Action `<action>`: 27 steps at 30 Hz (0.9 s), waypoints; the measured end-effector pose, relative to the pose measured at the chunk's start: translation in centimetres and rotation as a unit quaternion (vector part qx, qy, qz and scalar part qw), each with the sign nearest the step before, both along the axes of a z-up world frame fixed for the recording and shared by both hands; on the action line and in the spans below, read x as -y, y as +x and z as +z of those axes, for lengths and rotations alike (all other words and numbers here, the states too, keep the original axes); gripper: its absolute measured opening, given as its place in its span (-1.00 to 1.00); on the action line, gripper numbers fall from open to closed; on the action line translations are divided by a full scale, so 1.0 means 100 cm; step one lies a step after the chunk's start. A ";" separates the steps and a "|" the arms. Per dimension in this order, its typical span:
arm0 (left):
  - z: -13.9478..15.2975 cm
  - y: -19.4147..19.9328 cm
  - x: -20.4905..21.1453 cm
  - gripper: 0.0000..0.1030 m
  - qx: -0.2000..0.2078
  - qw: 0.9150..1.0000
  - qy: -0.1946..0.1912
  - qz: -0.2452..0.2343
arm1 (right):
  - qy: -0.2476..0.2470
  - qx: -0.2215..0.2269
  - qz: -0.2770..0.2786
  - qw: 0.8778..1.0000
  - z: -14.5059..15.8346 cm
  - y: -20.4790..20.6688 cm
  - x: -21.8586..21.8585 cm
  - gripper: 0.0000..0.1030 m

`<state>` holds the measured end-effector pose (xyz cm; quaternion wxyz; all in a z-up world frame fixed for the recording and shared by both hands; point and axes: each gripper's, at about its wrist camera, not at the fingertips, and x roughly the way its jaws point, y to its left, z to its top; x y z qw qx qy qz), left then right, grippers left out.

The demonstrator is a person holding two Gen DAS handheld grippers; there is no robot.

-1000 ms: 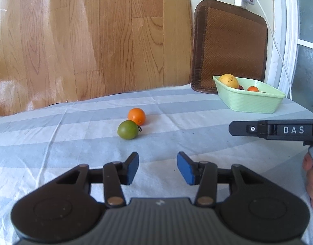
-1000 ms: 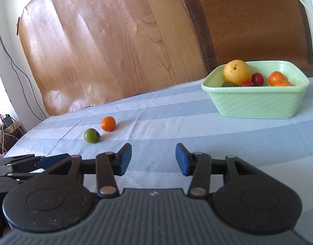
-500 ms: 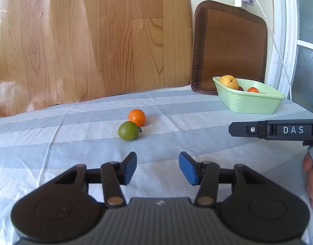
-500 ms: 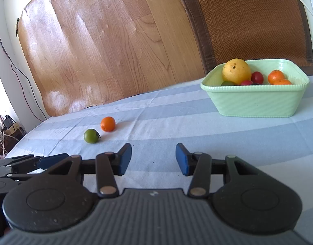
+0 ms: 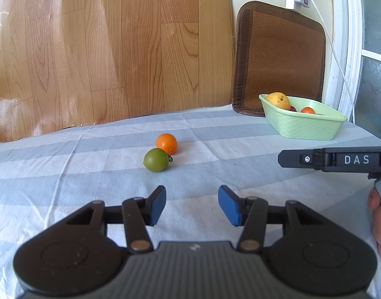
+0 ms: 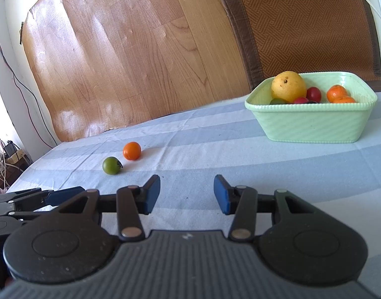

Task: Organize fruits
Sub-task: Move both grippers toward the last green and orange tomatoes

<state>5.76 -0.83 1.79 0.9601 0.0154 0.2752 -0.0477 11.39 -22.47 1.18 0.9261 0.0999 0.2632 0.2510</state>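
Lying ahead and slightly left of the open left claw (image 5: 191, 204), the green tomato (image 5: 156, 160) touches the orange one (image 5: 166, 143). Right claw (image 6: 186, 194), also open and empty, sits farther off.

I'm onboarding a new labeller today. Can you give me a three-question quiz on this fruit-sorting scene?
1. True or false: the round green tomato lies inside the pale green plastic basket.
2. Which loose fruit lies nearer the basket: A the tomato, B the small round orange fruit?
3. Fill in: the left gripper jaws are ____.

Key: 1 false, it lies on the striped blue cloth; 2 B; 3 open.
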 end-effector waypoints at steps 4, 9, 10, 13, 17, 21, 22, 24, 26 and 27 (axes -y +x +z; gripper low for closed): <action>0.000 0.000 0.000 -0.07 0.000 1.000 0.000 0.000 | 0.000 0.000 0.000 1.000 0.000 0.000 0.000 -0.02; 0.001 0.000 -0.002 -0.07 0.001 1.000 -0.004 0.002 | 0.000 0.000 0.000 1.000 0.000 0.000 0.000 -0.02; 0.002 0.000 -0.004 -0.06 0.004 1.000 -0.007 0.004 | 0.000 0.000 0.000 1.000 0.000 0.000 0.000 -0.02; 0.005 0.003 -0.009 0.03 0.005 1.000 -0.022 0.014 | 0.002 0.001 0.001 1.000 0.000 0.000 0.001 -0.02; 0.006 0.017 -0.016 0.03 -0.010 0.999 -0.028 0.033 | 0.006 0.002 0.006 1.000 -0.001 -0.001 0.001 -0.02; 0.007 0.036 -0.018 0.03 -0.010 0.999 -0.005 0.047 | 0.009 0.002 0.010 1.000 -0.001 -0.001 0.001 -0.02; 0.006 0.043 -0.019 0.03 -0.014 0.999 0.000 0.051 | 0.009 0.002 0.011 1.000 -0.001 -0.002 0.002 -0.02; 0.004 0.058 -0.023 0.03 -0.023 0.998 0.004 0.059 | 0.009 0.002 0.012 1.000 0.000 -0.001 0.001 -0.02; 0.004 0.071 -0.027 0.02 -0.028 0.998 -0.005 0.061 | 0.010 0.002 0.012 1.000 0.000 -0.001 0.001 -0.02; 0.004 0.075 -0.029 0.02 -0.028 0.998 -0.008 0.057 | 0.010 0.001 0.012 1.000 0.000 -0.001 0.001 -0.02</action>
